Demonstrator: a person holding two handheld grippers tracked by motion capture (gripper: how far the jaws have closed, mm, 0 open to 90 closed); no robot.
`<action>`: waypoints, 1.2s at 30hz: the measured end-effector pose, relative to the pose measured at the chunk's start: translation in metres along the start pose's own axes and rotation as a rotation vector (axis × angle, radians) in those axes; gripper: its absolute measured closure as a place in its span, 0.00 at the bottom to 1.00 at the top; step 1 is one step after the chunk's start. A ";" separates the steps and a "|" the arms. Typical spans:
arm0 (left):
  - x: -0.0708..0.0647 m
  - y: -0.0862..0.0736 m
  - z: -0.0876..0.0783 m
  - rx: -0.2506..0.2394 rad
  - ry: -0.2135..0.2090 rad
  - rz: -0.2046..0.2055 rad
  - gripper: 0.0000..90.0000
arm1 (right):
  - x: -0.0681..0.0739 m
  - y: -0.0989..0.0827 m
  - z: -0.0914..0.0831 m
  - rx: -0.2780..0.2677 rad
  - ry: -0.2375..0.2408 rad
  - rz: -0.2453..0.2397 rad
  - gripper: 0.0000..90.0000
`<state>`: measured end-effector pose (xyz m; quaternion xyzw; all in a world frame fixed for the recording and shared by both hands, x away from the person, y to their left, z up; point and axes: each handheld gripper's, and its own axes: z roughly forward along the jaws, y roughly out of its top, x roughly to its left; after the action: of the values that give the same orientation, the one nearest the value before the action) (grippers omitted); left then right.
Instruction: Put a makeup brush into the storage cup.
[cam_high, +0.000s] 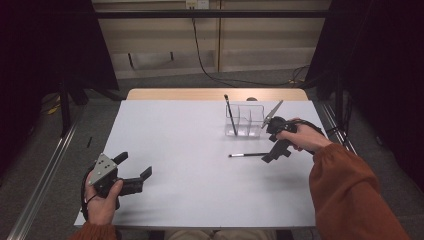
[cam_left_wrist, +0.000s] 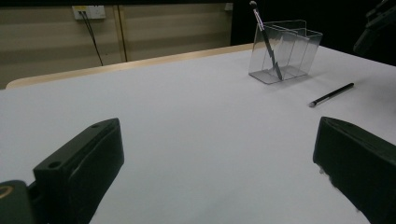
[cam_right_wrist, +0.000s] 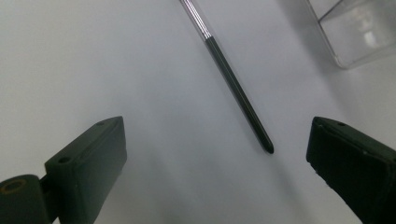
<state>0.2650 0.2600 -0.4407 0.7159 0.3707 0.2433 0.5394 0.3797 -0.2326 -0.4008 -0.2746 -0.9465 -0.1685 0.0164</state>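
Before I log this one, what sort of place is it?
Probably a lab recording station: a bare white table, dark curtains at both sides, a metal frame rail beside it, and a cable running to a wall socket.

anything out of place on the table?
One brush lies flat on the table in front of the clear organizer, while another brush stands tilted inside it. The right gripper hovers open over the loose one. Nothing spilled or damaged.
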 end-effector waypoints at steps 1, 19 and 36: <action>0.000 0.000 0.000 0.000 0.000 0.001 0.02 | 0.000 0.002 0.001 0.002 -0.002 -0.013 0.06; 0.000 0.000 0.002 0.013 -0.014 0.005 0.02 | 0.004 0.036 0.030 0.105 0.059 -0.168 0.18; -0.001 0.000 0.004 0.015 -0.018 0.005 0.02 | -0.001 0.054 0.055 0.163 0.032 -0.222 0.50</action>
<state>0.2673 0.2572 -0.4419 0.7230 0.3660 0.2355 0.5366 0.4126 -0.1727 -0.4361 -0.1630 -0.9813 -0.0964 0.0350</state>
